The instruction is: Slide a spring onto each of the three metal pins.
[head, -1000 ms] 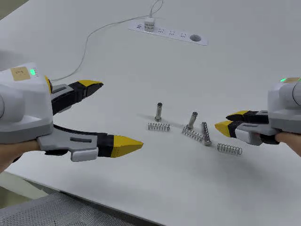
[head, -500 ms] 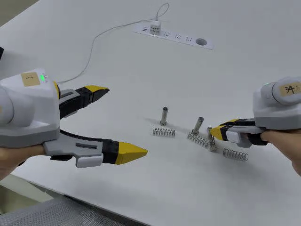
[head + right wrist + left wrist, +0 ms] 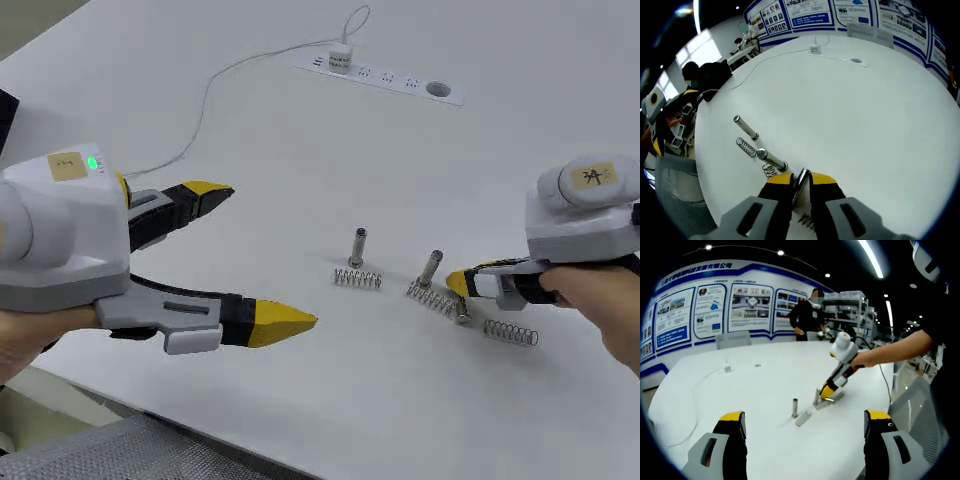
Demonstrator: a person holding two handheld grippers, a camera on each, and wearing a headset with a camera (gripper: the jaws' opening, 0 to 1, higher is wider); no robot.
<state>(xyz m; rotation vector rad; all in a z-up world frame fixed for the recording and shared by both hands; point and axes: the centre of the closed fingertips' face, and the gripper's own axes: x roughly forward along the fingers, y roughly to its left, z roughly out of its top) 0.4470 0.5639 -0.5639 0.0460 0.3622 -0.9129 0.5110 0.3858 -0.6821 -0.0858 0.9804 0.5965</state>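
Three metal pins and three springs lie on the white table (image 3: 300, 150). One pin (image 3: 359, 245) stands upright with a spring (image 3: 357, 279) in front of it. A second pin (image 3: 431, 268) leans beside another spring (image 3: 432, 298). My right gripper (image 3: 458, 283) is shut on the third pin (image 3: 801, 181), low over the table, and the third spring (image 3: 511, 333) lies just right of it. My left gripper (image 3: 255, 255) hovers open at the left, well apart from the parts; its own view shows the upright pin (image 3: 795, 407) and the right gripper (image 3: 832, 387) ahead.
A white power strip (image 3: 385, 80) with a plugged-in adapter lies at the far side, its cable (image 3: 200, 100) trailing left. The table's near edge runs along the bottom left, above a grey mesh chair (image 3: 100, 450). People stand in the background (image 3: 810, 315).
My right gripper has moved left to the lying pin and now has it between its jaws. The left gripper has held its place, still open. The head camera has shifted a little.
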